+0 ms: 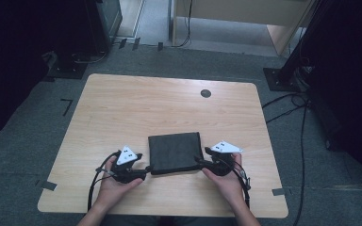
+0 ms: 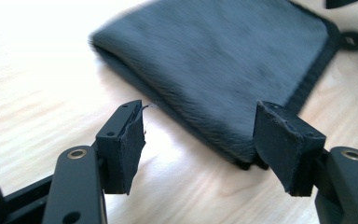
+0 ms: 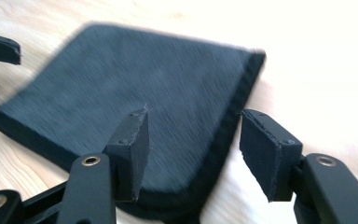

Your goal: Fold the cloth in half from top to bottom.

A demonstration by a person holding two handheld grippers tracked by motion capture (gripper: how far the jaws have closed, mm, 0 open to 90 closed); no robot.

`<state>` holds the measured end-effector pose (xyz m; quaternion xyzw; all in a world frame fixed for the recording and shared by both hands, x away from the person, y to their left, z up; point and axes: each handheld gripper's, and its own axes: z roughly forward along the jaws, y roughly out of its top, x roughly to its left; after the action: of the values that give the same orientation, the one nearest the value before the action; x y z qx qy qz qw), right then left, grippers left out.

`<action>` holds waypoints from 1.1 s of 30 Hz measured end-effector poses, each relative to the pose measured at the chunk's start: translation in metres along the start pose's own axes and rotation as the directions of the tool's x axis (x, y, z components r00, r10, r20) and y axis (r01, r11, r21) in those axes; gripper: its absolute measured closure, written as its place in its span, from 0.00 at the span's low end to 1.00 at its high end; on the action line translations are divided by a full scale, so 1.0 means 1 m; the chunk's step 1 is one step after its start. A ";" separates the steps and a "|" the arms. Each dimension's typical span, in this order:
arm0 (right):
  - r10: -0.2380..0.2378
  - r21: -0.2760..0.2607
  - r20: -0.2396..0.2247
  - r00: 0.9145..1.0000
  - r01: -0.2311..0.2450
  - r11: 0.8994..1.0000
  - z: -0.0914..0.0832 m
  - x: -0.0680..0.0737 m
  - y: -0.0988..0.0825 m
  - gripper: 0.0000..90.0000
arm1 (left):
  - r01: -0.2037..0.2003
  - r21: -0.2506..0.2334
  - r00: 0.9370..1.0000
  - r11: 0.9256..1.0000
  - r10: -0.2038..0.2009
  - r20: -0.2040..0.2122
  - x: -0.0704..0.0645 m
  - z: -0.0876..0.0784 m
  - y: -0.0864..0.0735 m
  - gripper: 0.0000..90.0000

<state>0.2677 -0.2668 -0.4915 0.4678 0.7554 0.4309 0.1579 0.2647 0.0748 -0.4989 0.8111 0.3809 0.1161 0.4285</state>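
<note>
Overhead; 2 close views sharing cloth (image 1: 175, 152)

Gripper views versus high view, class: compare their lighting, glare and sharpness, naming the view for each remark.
High view: dim and bluish, dark at both sides; the cloth lies sharp-edged on the table. Left gripper view: table washed out to near white at the top left, cloth nap smeared by blur, pads crisp. Right gripper view: glare whitens the table at the upper right, cloth edges soft.
</note>
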 end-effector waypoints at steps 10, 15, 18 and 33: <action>-0.057 0.033 -0.026 0.998 0.058 0.998 0.028 0.037 0.021 0.41 | 0.108 -0.008 0.986 0.994 -0.108 -0.131 0.032 -0.038 -0.023 0.27; -0.052 0.059 0.001 0.999 0.052 0.997 0.045 0.049 0.021 0.38 | 0.133 0.012 0.973 0.991 -0.128 -0.191 0.047 -0.054 -0.039 0.21; -0.082 0.089 0.029 0.996 0.079 0.993 0.053 0.053 0.019 0.36 | 0.143 0.017 0.967 0.990 -0.136 -0.216 0.055 -0.064 -0.047 0.21; -0.114 0.060 0.096 0.989 0.108 0.992 0.066 0.058 -0.001 0.32 | 0.146 0.067 0.949 0.987 -0.121 -0.292 0.063 -0.068 -0.056 0.18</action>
<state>0.2799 -0.1849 -0.5216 0.4498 0.7832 0.3767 0.2059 0.2438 0.1809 -0.5104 0.7760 0.4978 0.1864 0.3395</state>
